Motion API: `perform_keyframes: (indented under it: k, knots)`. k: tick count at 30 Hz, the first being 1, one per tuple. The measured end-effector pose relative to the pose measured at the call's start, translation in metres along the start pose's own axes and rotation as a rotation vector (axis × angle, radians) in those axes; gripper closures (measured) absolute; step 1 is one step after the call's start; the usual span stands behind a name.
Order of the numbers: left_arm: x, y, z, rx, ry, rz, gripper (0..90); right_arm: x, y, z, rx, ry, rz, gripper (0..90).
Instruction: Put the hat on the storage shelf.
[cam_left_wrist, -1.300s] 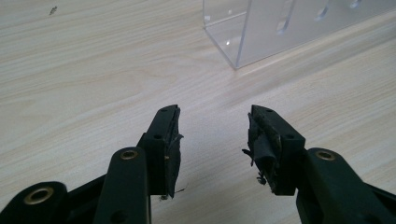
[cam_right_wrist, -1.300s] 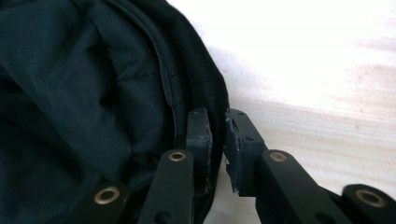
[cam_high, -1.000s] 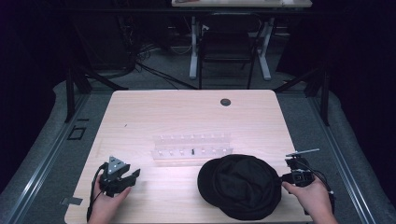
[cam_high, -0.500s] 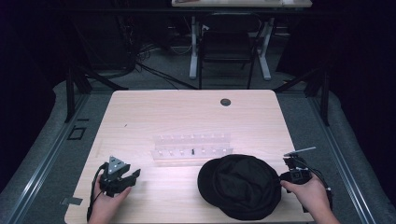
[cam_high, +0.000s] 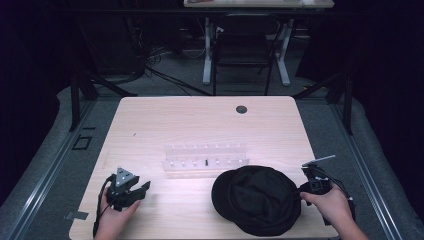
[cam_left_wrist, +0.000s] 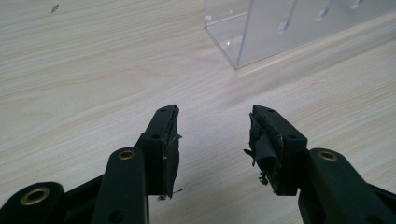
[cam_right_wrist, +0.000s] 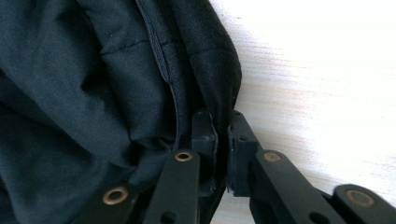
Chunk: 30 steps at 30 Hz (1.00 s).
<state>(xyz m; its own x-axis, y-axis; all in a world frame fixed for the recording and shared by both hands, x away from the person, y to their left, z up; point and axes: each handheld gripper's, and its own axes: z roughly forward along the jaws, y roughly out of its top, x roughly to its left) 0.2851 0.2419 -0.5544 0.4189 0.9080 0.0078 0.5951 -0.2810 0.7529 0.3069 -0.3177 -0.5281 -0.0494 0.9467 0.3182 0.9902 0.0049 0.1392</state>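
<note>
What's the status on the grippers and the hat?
Right gripper just closed, pinching the hat rim at its right edge. Left gripper open, nothing between jaws, resting on table. Clear rack behind hat, apart from it.

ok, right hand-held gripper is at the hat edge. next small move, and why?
Probably lift the hat edge slightly. The right hand-held gripper has just been closing and its jaws pinch the black fabric at the rim; the left hand-held gripper sits open over bare table.
</note>
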Motion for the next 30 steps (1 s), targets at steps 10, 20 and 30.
perform_keyframes:
  k: [10,20,30]
  knots:
    - [0.000,0.000,0.000,0.000,0.003,-0.002,52.0,-0.006,0.002,-0.007,0.040,0.048,0.001,87.5]
    - [0.000,0.000,0.000,0.002,0.002,0.000,52.0,-0.002,0.001,-0.021,0.013,0.097,0.035,87.8]
    - [0.001,0.000,-0.001,-0.003,0.007,-0.007,52.0,-0.004,0.001,-0.038,0.020,0.200,0.010,88.0]
